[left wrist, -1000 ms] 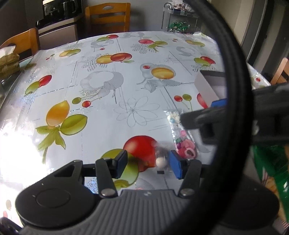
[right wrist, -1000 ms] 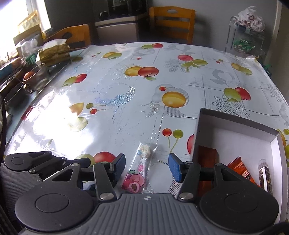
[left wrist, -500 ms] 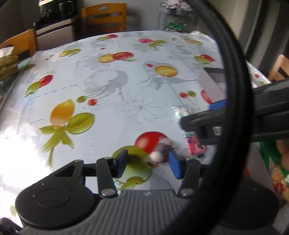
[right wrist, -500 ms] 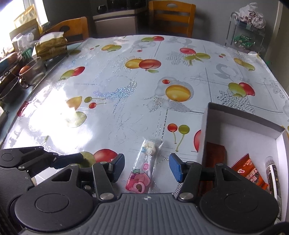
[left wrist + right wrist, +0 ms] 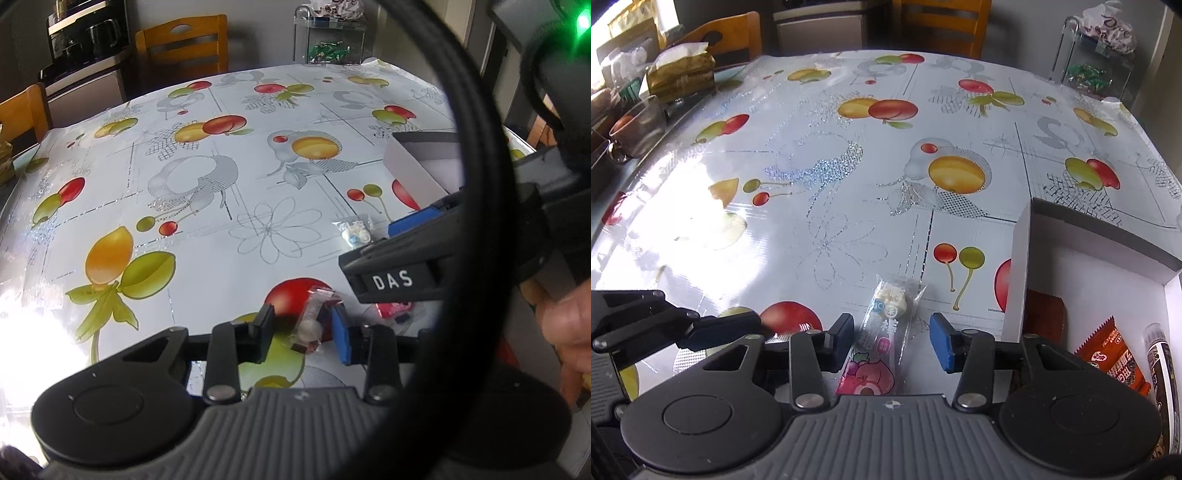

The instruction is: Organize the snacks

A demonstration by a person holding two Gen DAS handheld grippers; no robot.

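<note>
here, a table (image 5: 849, 177) covered in a fruit-print cloth is seen, with a white box (image 5: 1021, 266) at the right holding snack packs. a long candy packet (image 5: 886, 325) lies between the closing, untouching jaws of the right gripper (image 5: 892, 341). a small wrapped sweet (image 5: 312, 325) lies between the closing left gripper (image 5: 303, 332) jaws, unpressed.

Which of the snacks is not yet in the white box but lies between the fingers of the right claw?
The long clear packet with the pink fruit print, lying on the tablecloth. The orange packet and the others lie inside the white box.
</note>
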